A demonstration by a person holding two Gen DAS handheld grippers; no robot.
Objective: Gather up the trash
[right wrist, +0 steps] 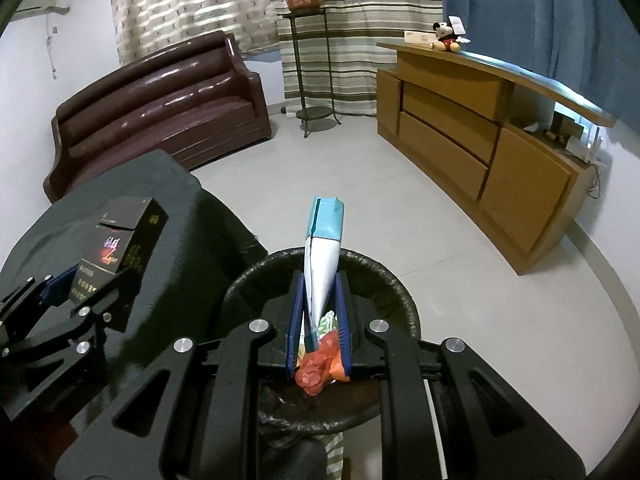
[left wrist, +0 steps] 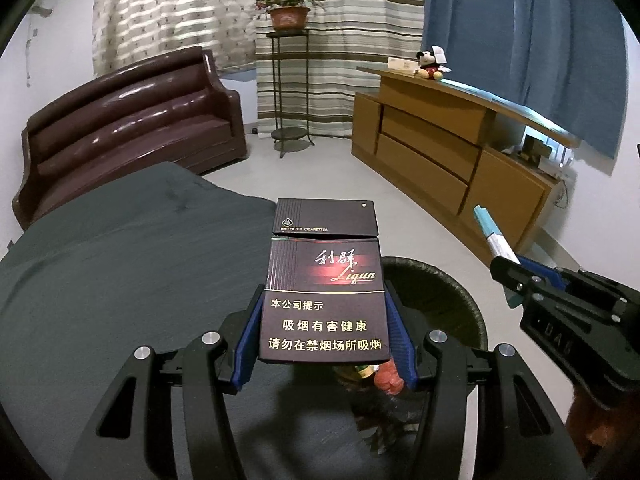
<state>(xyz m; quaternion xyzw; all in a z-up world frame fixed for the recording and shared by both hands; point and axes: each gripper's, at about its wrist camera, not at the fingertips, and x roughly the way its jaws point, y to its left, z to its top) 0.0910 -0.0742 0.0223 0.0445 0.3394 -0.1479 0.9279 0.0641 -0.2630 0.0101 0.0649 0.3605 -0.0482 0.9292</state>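
Both tools are loaded, and we take the black round trash bin lined with a dark bag (right wrist: 400, 300) as our landmark. Our left tool (left wrist: 324, 332) is clamped on a dark maroon cardboard cigarette pack with gold lettering (left wrist: 324, 280), its blue pads pressing the pack's two narrow sides near the bottom end, the lid end pointing away from us. Seen from the left wrist, the pack hangs over the bin's near-left rim, partly above the dark grey fabric-covered surface (left wrist: 120, 260) that lies just left of the bin. Our right tool (right wrist: 320, 320) is nearly together, pinching a flattened white and light-blue paper carton (right wrist: 322, 256) by its lower end; the carton stands up and away from us, directly above the bin's opening. Inside the bin we see crumpled orange-red wrapping (right wrist: 316, 372) and other litter already lying there.

We judge that we are in the carry-and-drop step: both pieces are gathered and brought to the bin, neither released yet. The carton seems ready to go, so the next move calls for parting the right tool so it falls inside the rim. The pack, we think, needs a small shift toward the bin's centre first, since releasing at the rim could let it tip out onto the grey surface.
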